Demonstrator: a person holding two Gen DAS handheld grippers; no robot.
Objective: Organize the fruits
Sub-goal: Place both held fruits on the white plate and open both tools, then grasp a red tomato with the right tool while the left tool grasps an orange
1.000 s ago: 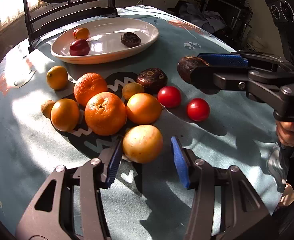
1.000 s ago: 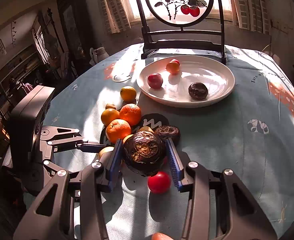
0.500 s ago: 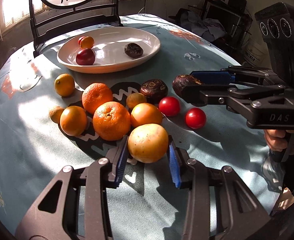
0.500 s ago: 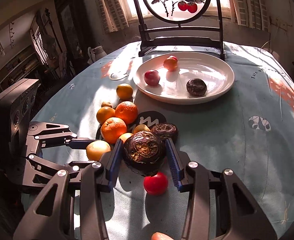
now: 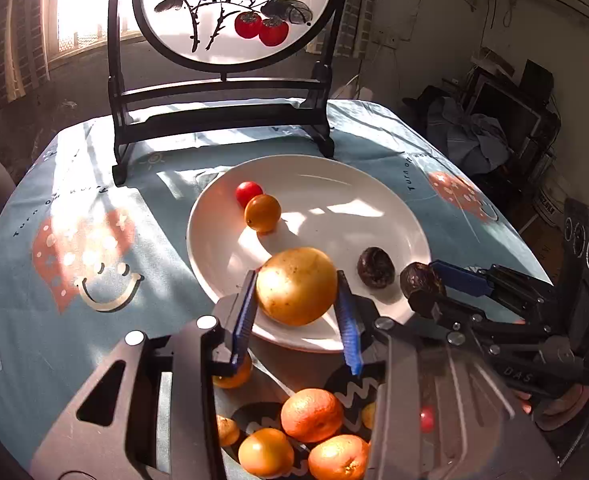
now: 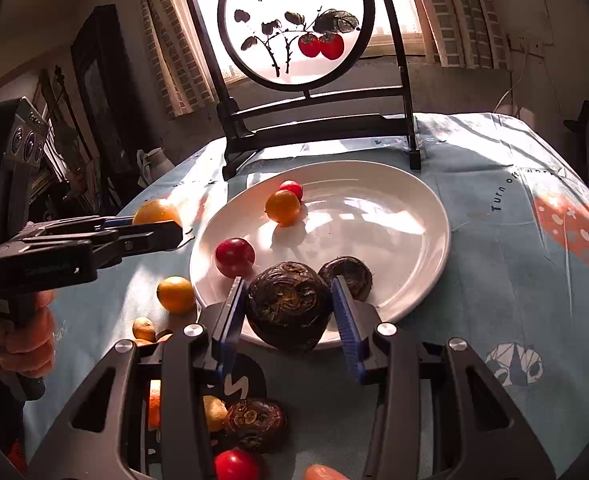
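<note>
My left gripper [image 5: 296,304] is shut on a yellow-orange fruit [image 5: 296,285] and holds it above the near rim of the white plate [image 5: 354,200]. My right gripper [image 6: 288,312] is shut on a dark brown wrinkled fruit [image 6: 288,305], also over the plate's [image 6: 394,220] near rim. On the plate lie a small orange fruit [image 5: 262,213], a red one [image 5: 248,193] and a dark fruit [image 5: 375,267]. The right wrist view also shows a red fruit [image 6: 235,257] on the plate. The right gripper shows in the left wrist view [image 5: 426,284], the left in the right wrist view [image 6: 154,224].
Oranges [image 5: 311,420] and other loose fruit lie on the blue tablecloth [image 5: 74,240] below my grippers. A dark fruit [image 6: 255,424], a red one [image 6: 236,465] and a yellow one [image 6: 176,294] lie near the plate. A black-framed round painted screen [image 5: 222,12] stands behind the plate.
Both grippers rose from the pile and moved forward to the plate's near rim, each carrying its fruit. The left gripper closed on the yellow-orange fruit a second ago.
</note>
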